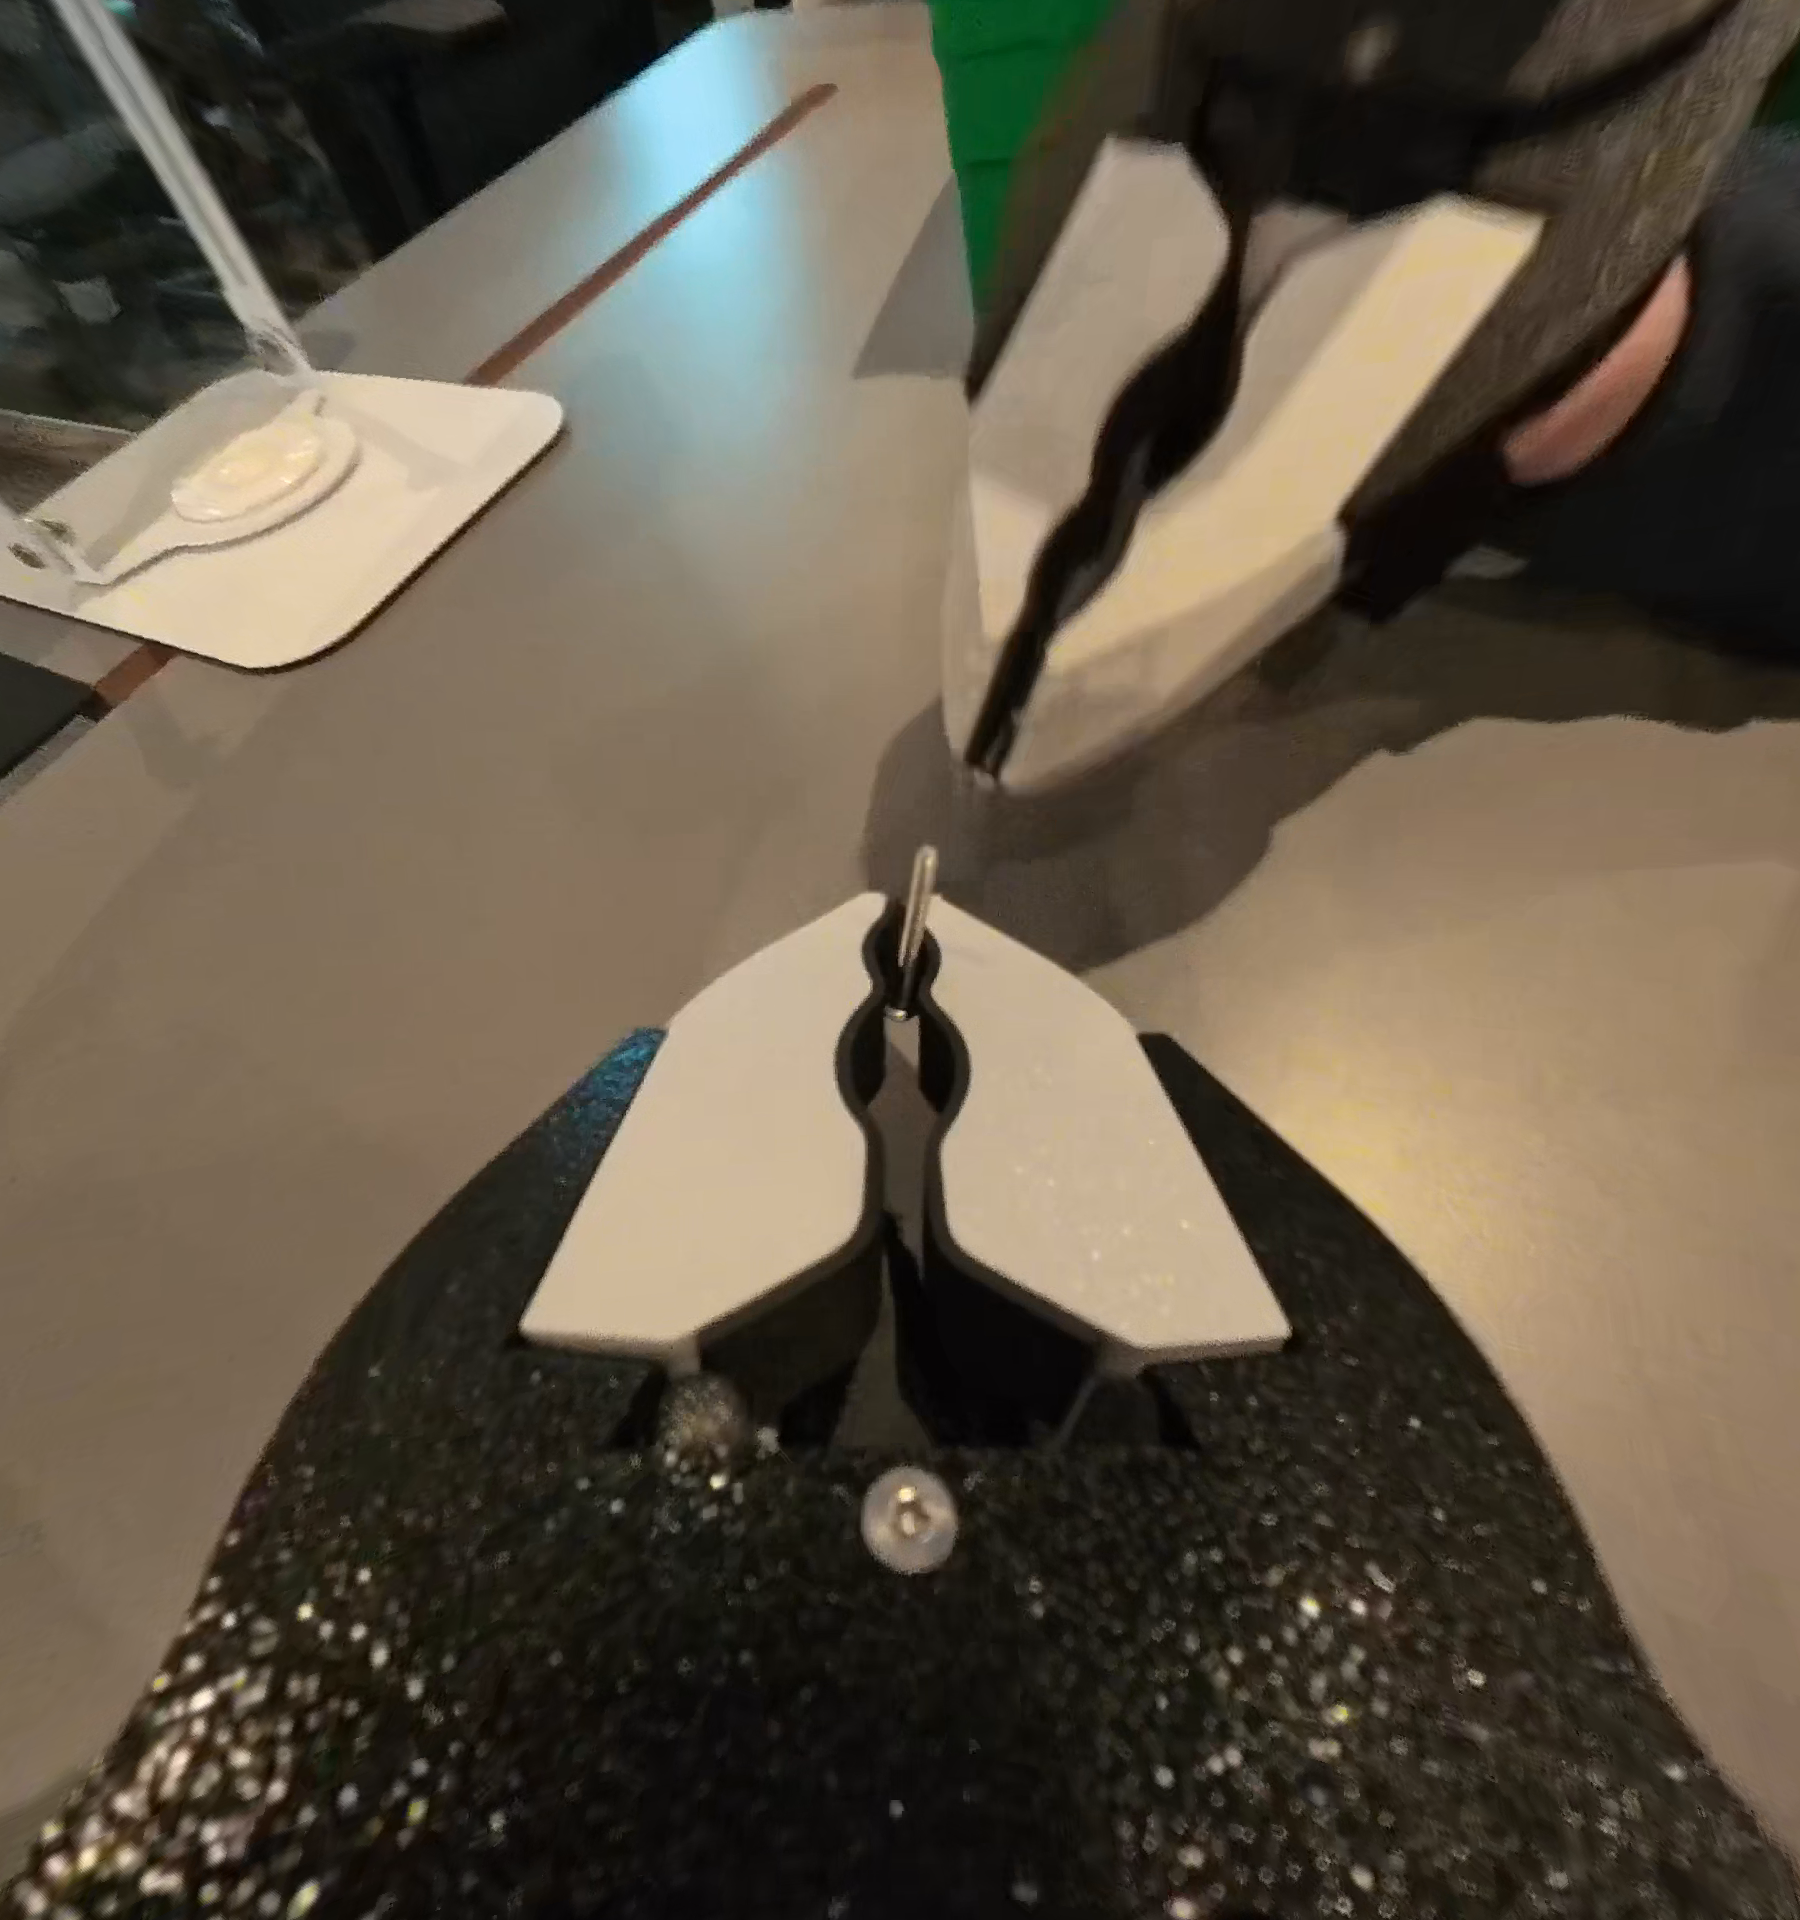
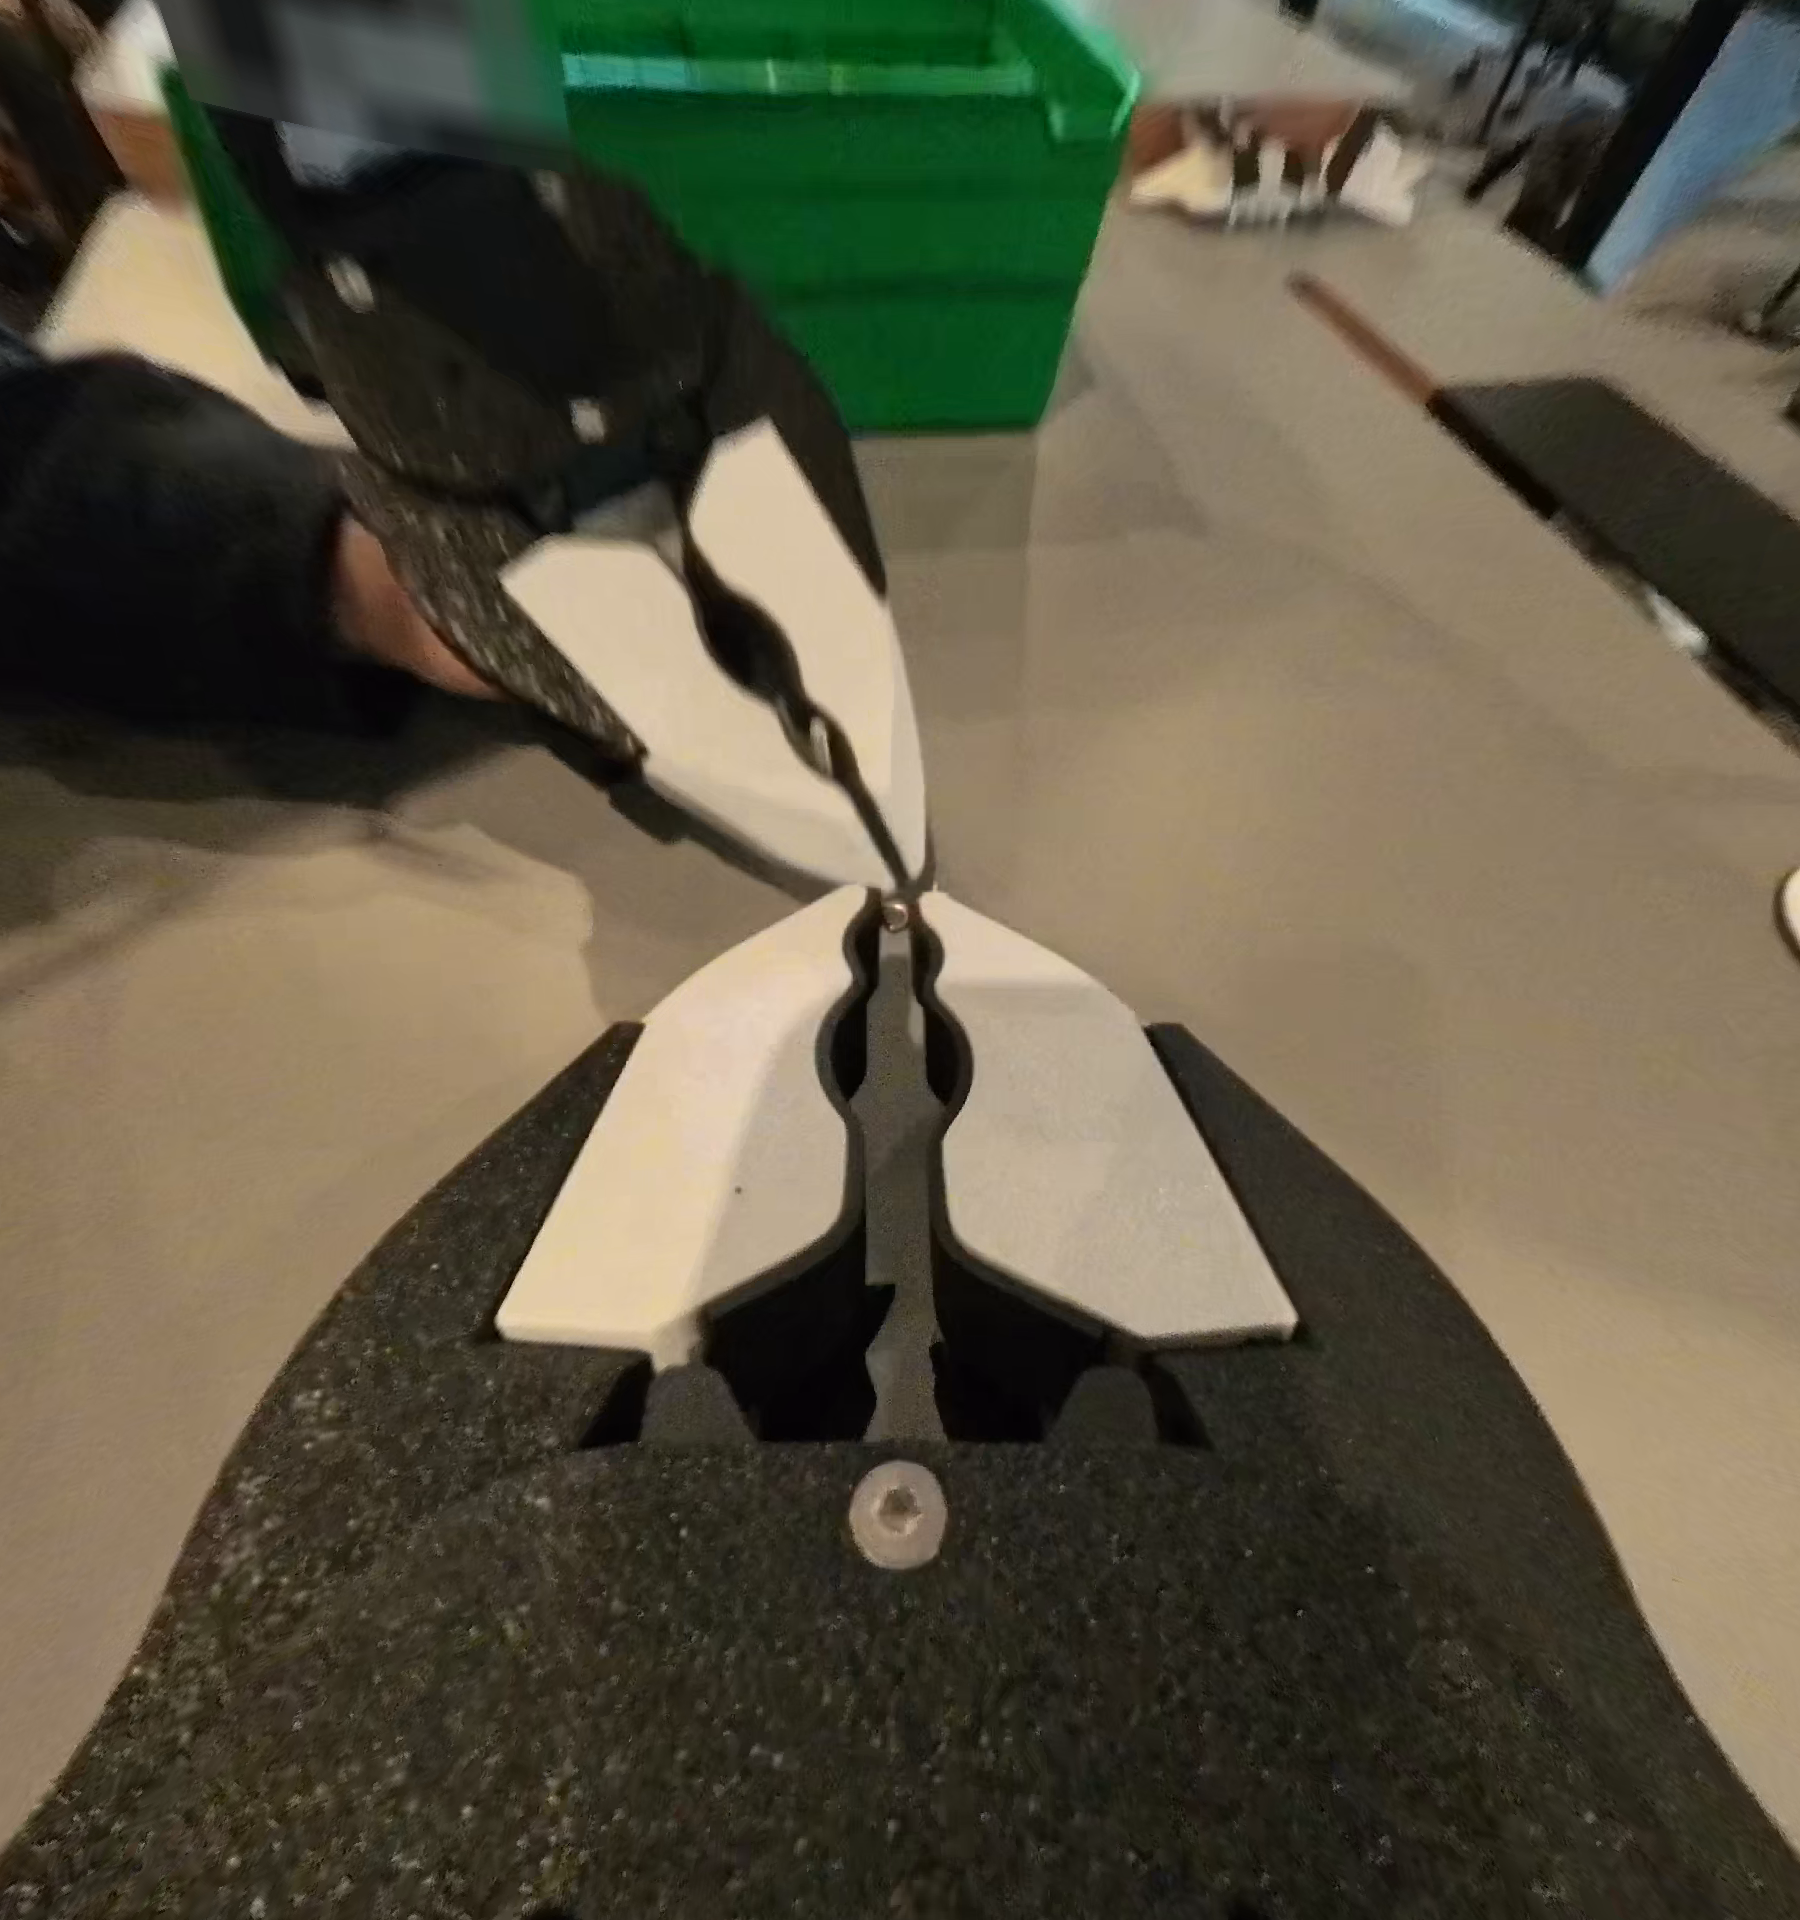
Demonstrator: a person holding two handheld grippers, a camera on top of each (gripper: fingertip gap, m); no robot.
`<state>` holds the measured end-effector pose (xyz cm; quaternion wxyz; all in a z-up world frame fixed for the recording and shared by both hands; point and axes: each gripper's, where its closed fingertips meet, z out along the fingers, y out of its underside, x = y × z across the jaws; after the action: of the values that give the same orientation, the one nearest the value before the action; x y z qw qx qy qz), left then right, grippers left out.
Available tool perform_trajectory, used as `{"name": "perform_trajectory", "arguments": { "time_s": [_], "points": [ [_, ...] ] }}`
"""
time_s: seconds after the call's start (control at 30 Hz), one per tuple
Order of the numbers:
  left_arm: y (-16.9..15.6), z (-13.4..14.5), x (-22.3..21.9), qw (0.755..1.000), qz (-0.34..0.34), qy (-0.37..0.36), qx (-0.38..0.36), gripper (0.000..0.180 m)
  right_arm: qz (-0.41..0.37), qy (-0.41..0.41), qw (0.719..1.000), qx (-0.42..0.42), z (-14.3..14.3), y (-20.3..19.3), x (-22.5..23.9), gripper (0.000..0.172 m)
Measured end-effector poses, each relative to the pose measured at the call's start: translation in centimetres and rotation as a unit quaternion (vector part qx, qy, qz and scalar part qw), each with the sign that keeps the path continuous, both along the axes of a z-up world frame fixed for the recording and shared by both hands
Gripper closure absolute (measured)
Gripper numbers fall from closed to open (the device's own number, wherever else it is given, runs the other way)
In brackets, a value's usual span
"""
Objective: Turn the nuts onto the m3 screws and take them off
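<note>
Screw [image 1: 917,914]: slim, silver, clamped at the tip of the left gripper [image 1: 911,935]. Long axis in line with the fingers; free threaded end pointing forward past the fingertips, toward the right gripper [image 1: 984,774]; small head end lodged back in the first notch between the pads. White fingers [image 1: 771,1039] pressed together on the shank.

Nut [image 2: 894,912]: small, silver, pinched at the very tip of the right gripper [image 2: 896,914], white fingers [image 2: 750,1039] closed on it. In the right wrist view, nut just at the end of the screw [image 2: 875,821] held by the left gripper [image 2: 906,878], the two sets of fingertips nearly meeting tip to tip. Contact between nut and screw end: cannot tell, views disagree; in the left wrist view a short stretch of table visible between the screw tip and the right gripper's fingertips.

Both grippers low over a grey table [image 1: 460,831], each with a dark-sleeved hand [image 1: 1602,416] behind it.

Surroundings: green bin [image 2: 875,229] beyond the grippers, well apart. White flat stand base [image 1: 283,520] with clear uprights off to the left gripper's left side. Thin brown strip [image 1: 647,239] along the table surface. Black mat [image 2: 1654,520] at the right gripper's right. Table between and just around the two tips carrying only the grippers' shadows.
</note>
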<state>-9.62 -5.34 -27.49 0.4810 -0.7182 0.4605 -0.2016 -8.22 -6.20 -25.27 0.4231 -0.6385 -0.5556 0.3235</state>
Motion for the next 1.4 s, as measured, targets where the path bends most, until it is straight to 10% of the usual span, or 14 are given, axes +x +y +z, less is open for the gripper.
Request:
{"name": "perform_trajectory", "arguments": {
  "time_s": [0.03, 1.4],
  "points": [
    [-0.1, -0.3, 0.2, 1.0, -0.005, 0.014, 0.002, 0.18, 0.006, 0.023, 1.0, -0.002, 0.8, -0.2, 0.0, 0.167],
    [-0.9, -1.7, 0.8, 0.997, -0.034, 0.074, 0.009, 0.18, 0.044, -0.012, 0.996, 0.07, 0.0, -2.1, -1.9, 0.167]
  ]
}}
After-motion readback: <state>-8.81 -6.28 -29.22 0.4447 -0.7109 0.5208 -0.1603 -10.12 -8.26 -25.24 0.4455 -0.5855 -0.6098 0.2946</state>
